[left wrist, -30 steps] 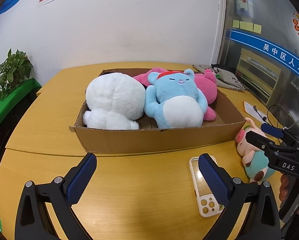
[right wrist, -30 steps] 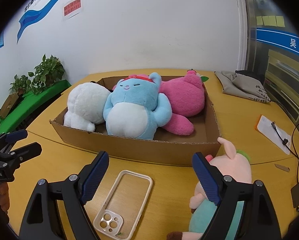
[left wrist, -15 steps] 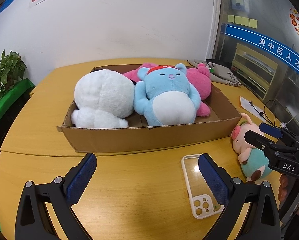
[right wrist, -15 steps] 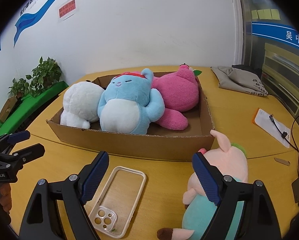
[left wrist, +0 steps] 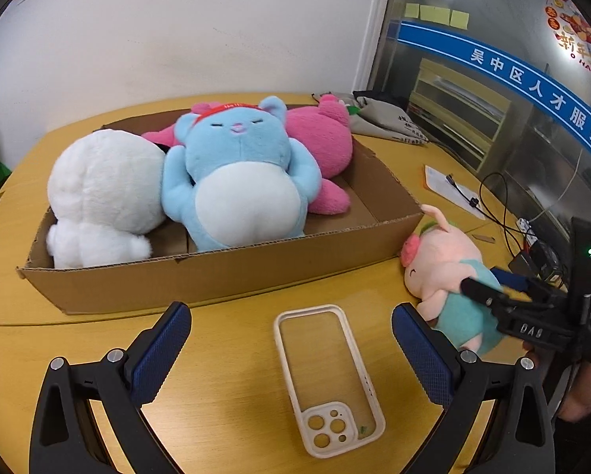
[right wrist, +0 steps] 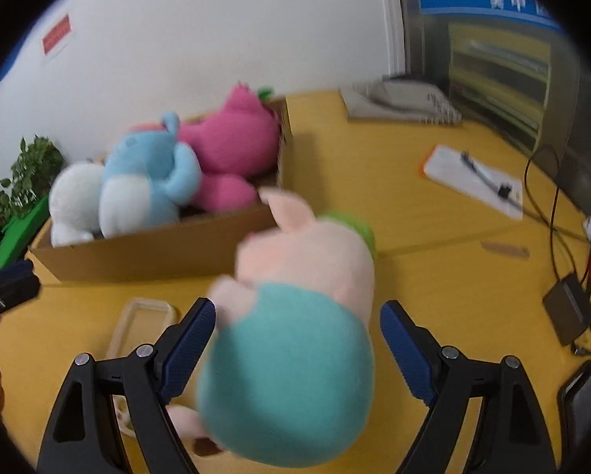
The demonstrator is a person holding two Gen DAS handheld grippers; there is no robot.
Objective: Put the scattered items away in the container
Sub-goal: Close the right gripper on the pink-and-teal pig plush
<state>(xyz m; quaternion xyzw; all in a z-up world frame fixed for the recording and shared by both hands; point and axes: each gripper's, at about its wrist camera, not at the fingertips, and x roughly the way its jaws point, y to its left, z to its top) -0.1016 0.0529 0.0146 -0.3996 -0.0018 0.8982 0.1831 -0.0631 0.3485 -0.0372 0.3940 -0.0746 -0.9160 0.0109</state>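
A cardboard box on the yellow table holds a white plush, a blue plush and a pink plush. A clear phone case lies flat in front of the box, between the open fingers of my left gripper. A pink pig plush in a teal outfit lies right of the box, and also shows in the left wrist view. My right gripper is open with its fingers on either side of the pig's teal body.
A grey cloth bag lies behind the box. A paper with a cable, black cables, an adapter and a dark phone lie on the table's right side. A green plant stands at far left.
My left gripper moved right, so the phone case now lies between its fingers. My right gripper moved forward and right onto the pig plush, which now sits between its fingers.
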